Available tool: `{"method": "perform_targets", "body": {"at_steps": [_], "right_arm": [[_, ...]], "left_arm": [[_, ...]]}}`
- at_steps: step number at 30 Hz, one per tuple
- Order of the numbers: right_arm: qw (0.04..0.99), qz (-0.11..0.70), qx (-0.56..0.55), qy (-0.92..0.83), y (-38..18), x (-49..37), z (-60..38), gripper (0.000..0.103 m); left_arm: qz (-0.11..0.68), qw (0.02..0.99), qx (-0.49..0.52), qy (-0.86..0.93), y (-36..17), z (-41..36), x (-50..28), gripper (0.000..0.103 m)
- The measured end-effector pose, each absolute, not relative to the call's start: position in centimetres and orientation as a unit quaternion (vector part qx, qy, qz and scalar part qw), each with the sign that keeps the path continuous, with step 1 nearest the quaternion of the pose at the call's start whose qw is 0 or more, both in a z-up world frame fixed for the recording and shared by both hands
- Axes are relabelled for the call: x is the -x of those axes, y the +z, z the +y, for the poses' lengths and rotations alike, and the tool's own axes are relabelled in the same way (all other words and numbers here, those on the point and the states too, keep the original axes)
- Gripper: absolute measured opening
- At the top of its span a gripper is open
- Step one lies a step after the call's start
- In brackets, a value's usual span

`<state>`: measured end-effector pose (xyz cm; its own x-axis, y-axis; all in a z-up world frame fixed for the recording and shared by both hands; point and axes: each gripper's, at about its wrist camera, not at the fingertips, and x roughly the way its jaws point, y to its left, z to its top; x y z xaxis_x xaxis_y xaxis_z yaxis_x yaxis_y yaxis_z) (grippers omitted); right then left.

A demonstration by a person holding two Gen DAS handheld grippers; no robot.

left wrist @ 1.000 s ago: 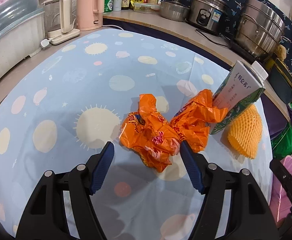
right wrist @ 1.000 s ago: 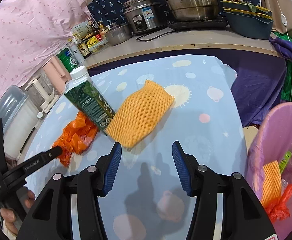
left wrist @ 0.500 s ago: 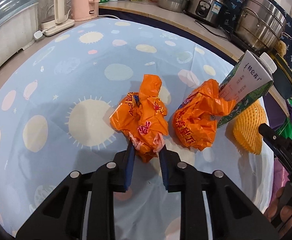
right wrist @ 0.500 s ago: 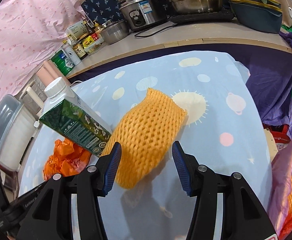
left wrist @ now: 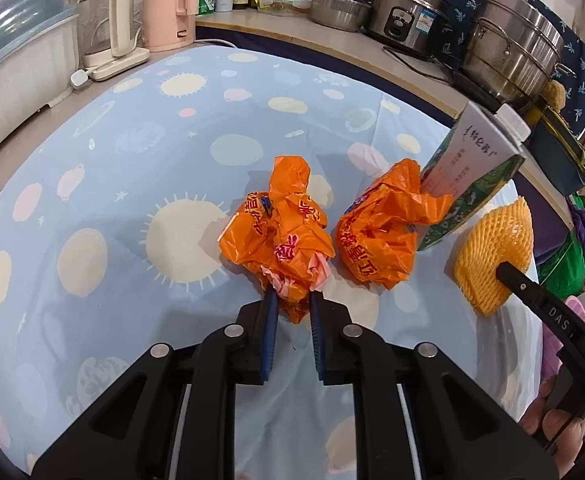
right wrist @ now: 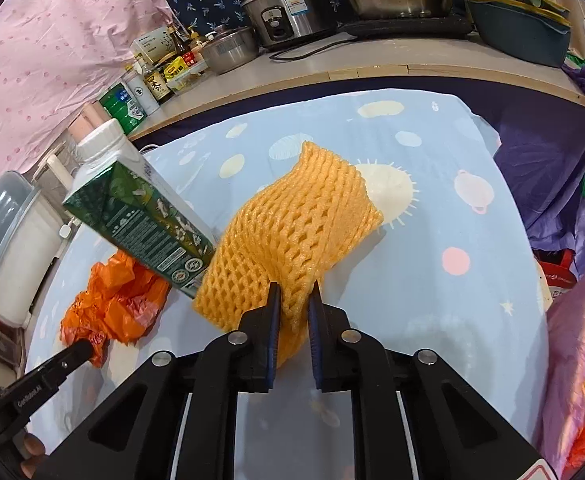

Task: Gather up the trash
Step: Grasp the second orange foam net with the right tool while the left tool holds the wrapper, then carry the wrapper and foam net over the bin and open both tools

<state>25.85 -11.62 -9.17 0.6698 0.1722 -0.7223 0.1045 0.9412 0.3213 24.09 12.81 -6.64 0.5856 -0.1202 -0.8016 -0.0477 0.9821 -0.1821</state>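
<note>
Two hand-held tools work over a tabletop covered with a pale blue cloth printed with suns and planets.

The left tool pinches the near end of a crumpled orange plastic bag; its blue pads are drawn close, and the bag hides their tips. A second orange bag lies just to the right, touching a tilted green and white carton with a white cap. The carton leans over this second bag, and its base is hidden behind the plastic.

The right tool is pressed onto the near edge of a yellow foam net, the kind that wraps fruit. The net lies flat beside the carton, and the pinched part bunches between the pads. In the left view, the black arm of the right tool crosses in front of the net.

At the right edge of the right view, a pink bin bag is cut off; bits of orange and green show inside, too blurred to name.

Behind, a shelf holds a rice cooker, steel pots, bottles and a pink kettle.
</note>
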Motion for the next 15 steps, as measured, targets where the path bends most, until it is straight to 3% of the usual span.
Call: {"method": "perform_targets", "body": {"at_steps": [15], "right_arm": [[0.912,0.355,-0.204,0.016,-4.4,-15.8,-15.3,0.011]], "left_arm": [[0.429,0.897,0.078,-0.066,-2.1,10.0,-16.4,0.014]]}}
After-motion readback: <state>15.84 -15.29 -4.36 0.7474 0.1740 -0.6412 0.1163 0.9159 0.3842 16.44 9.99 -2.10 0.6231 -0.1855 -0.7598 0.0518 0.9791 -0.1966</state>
